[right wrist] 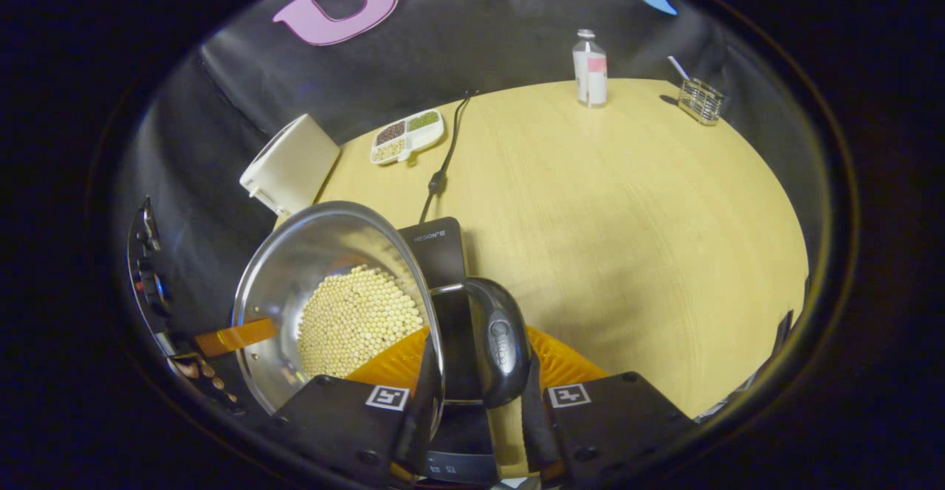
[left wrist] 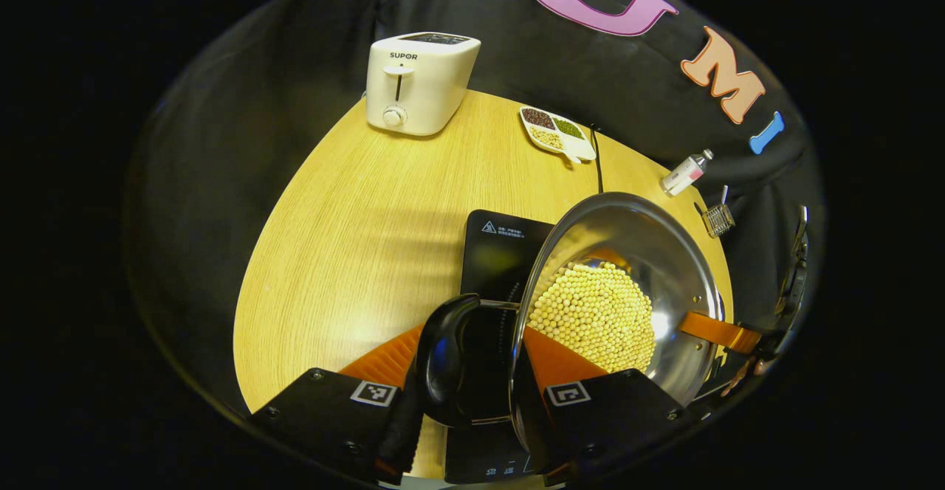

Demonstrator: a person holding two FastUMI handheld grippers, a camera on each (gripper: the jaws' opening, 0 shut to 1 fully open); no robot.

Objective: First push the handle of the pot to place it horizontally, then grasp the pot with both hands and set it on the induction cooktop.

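A steel pot (left wrist: 664, 254) holding pale round beans (left wrist: 594, 313) sits over the black induction cooktop (left wrist: 498, 246); I cannot tell whether it touches it. In the left gripper view, my left gripper (left wrist: 465, 372) is shut on the pot's black loop handle (left wrist: 443, 357), with the rim beside the right finger. My right gripper (left wrist: 738, 342) shows at the pot's far side. In the right gripper view, my right gripper (right wrist: 472, 379) is shut on the other black handle (right wrist: 498, 342) of the pot (right wrist: 295, 254) above the cooktop (right wrist: 439, 246). The left gripper (right wrist: 221, 339) reaches the pot's opposite rim.
On the round wooden table (left wrist: 354, 239), a white toaster (left wrist: 417, 84) stands at the back. A divided dish of grains (left wrist: 557, 133), a small bottle (right wrist: 590, 68) and a wire basket (right wrist: 700, 99) line the far edge. The cooktop's cable (right wrist: 443, 165) runs back.
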